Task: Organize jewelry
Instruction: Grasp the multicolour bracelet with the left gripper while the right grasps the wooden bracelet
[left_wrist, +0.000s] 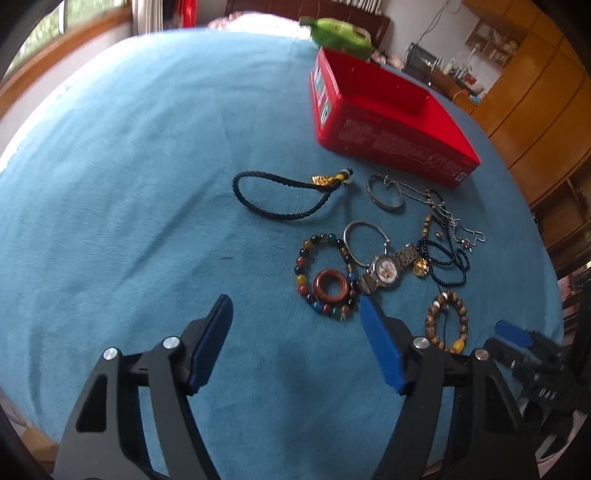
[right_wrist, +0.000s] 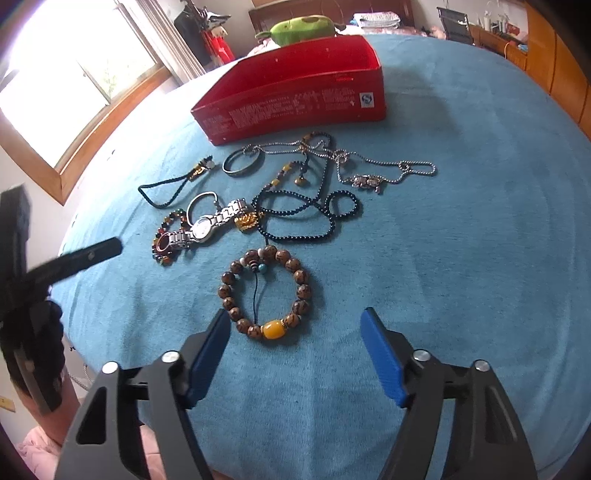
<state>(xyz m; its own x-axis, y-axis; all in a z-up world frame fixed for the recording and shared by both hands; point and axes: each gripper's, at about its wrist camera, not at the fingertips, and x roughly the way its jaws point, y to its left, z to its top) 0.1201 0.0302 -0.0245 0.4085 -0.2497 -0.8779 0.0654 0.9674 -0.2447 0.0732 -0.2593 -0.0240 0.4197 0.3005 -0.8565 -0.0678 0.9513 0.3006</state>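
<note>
Blue cloth-covered surface, red box at its far side, jewelry scattered before it, left gripper released and empty, right gripper released, hovering near wooden bead bracelet.

An open red box is set on the blue cloth, nothing seen inside. Before it, jewelry is laid flat: a wooden bead bracelet with an amber bead nearest, a steel watch, a multicoloured bead bracelet, tangled chains.

Both grippers: black angular arms, silver round screws, flat blue fingers.
</note>
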